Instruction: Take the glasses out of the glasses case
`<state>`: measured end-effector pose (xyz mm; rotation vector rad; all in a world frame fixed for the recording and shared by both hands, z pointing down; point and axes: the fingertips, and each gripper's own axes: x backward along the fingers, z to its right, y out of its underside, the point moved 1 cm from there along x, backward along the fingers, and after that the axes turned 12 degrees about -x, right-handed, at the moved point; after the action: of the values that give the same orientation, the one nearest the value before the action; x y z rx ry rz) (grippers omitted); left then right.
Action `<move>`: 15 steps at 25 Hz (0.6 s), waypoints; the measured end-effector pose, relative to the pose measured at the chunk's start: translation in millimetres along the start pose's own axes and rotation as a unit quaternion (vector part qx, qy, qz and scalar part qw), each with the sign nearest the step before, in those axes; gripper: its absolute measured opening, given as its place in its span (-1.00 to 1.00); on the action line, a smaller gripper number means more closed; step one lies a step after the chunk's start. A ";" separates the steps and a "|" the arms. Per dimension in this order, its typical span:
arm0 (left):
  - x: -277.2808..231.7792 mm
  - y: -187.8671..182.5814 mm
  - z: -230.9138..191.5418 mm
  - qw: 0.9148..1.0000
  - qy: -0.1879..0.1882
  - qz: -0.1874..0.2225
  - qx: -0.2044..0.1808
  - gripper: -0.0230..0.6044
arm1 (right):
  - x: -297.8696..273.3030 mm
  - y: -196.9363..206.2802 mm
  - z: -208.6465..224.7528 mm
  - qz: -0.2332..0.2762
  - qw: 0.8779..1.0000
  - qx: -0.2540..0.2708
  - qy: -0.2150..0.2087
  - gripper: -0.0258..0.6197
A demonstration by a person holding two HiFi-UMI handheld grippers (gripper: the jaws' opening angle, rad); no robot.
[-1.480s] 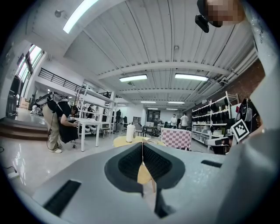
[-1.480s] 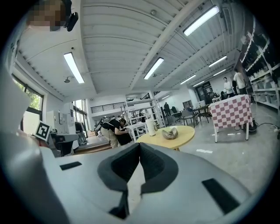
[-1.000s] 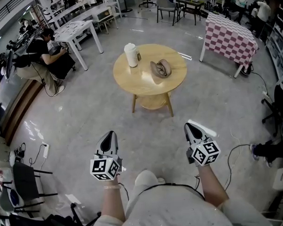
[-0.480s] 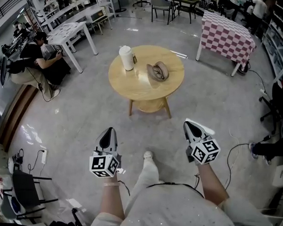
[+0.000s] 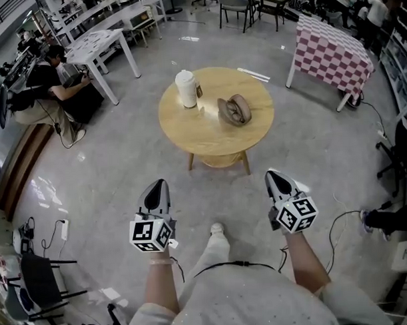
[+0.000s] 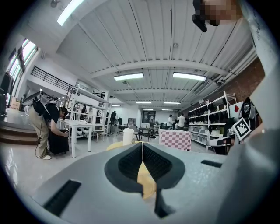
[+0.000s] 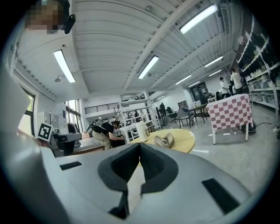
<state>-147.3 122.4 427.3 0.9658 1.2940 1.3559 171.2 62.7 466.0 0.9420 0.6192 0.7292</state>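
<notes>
Tan glasses case (image 5: pixel 234 110) lies open on the round wood desk (image 5: pixel 209 135), at about 3 o'clock of the desk's centre. Its two shells are spread side by side. The long axis looks roughly 11-to-5 o'clock in the head view, but it's too small to be sure. Can't tell if glasses are inside.

White cup (image 5: pixel 185 89) stands upright at 10 o'clock on the desk, apart from the case.

Left tongs (image 5: pixel 157 188) and right tongs (image 5: pixel 273 179) hang low over the floor at 6 o'clock of the desk, well apart from it, with tips pointing to 12 o'clock. Both are closed tip to tip with nothing between the jaws.

Checked tablecloth (image 5: pixel 329 51) is at 1 o'clock. A seated person (image 5: pixel 44 87) is at 10 o'clock.
</notes>
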 end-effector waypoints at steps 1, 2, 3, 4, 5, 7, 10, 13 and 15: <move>-4.9 -1.0 -4.4 1.000 0.000 -0.001 0.001 -0.91 | -5.8 -2.5 -0.1 -0.001 1.000 0.000 0.001 -0.90; -9.9 -1.1 -8.6 1.000 0.001 -0.003 0.001 -0.91 | -11.8 -3.8 0.2 -0.001 1.000 -0.001 0.001 -0.90; -14.8 -0.7 -12.8 1.000 0.001 -0.004 0.002 -0.91 | -18.0 -4.2 0.7 -0.003 1.000 -0.002 0.002 -0.90; -19.5 -0.1 -16.8 1.000 0.001 -0.004 0.002 -0.91 | -24.0 -4.1 1.0 -0.004 1.000 -0.003 0.003 -0.90; -24.1 0.7 -20.4 1.000 0.001 -0.005 0.003 -0.91 | -29.4 -3.8 1.3 -0.006 1.000 -0.004 0.004 -0.90; -33.7 2.8 -25.9 1.000 0.004 -0.007 0.006 -0.91 | -38.2 -3.4 3.1 -0.011 1.000 -0.005 0.008 -0.90; -52.0 6.2 -33.5 1.000 0.012 -0.010 0.010 -0.91 | -51.1 -5.6 8.5 -0.013 1.000 -0.007 0.018 -0.90; -72.4 9.4 -41.6 1.000 0.019 -0.010 0.012 -0.91 | -64.6 -8.1 15.7 -0.014 0.999 -0.007 0.029 -0.90; -87.3 10.4 -45.7 1.000 0.024 -0.010 0.012 -0.91 | -73.4 -10.2 21.3 -0.015 0.999 -0.008 0.036 -0.90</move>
<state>-176.1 28.5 439.6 0.9396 1.3557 1.3585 145.3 -9.0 478.0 0.8926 0.6877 0.7429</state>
